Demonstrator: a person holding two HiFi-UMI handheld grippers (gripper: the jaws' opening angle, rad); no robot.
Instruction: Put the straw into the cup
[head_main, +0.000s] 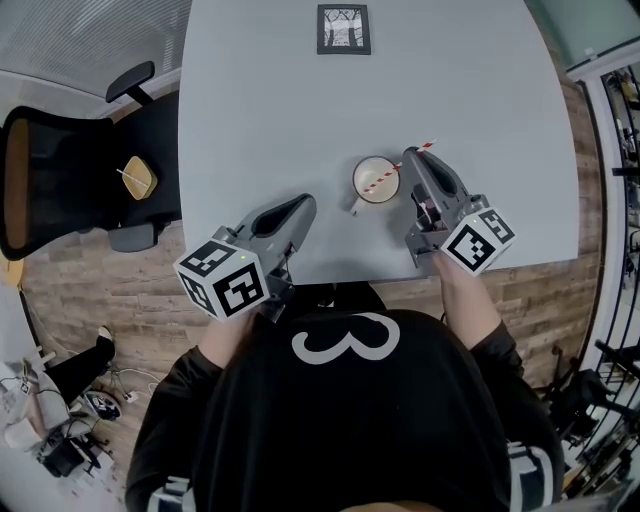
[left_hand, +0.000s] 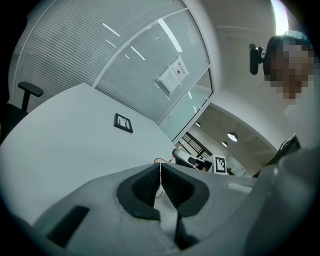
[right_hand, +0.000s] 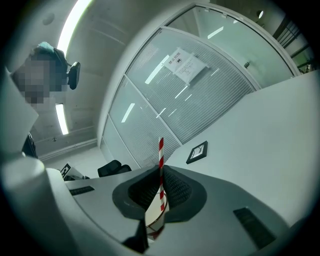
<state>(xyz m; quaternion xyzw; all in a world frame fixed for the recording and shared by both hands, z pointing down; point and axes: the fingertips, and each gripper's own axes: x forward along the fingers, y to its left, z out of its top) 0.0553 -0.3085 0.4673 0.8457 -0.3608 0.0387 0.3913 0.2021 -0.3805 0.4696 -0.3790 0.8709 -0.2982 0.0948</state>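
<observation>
**A:** Right gripper, state?
**B:** Jaws pinched narrow on the straw. It has red and white stripes and is gripped partway along. A short end pokes out past the jaws.

**A:** Where's the straw?
**B:** It's slanted, with its lower end inside the cup and its upper part in the right jaws.

**A:** Cup?
**B:** One, pale, upright on the grey table, near the front edge. It's just beside the right gripper's tip.

**A:** Left gripper?
**B:** Jaws together with nothing between them. It's at the table's near edge, apart from the cup.

**A:** Anything else?
**B:** One small frame, flat at the table's far side. One black chair to the left, with a yellow item on its seat.
</observation>
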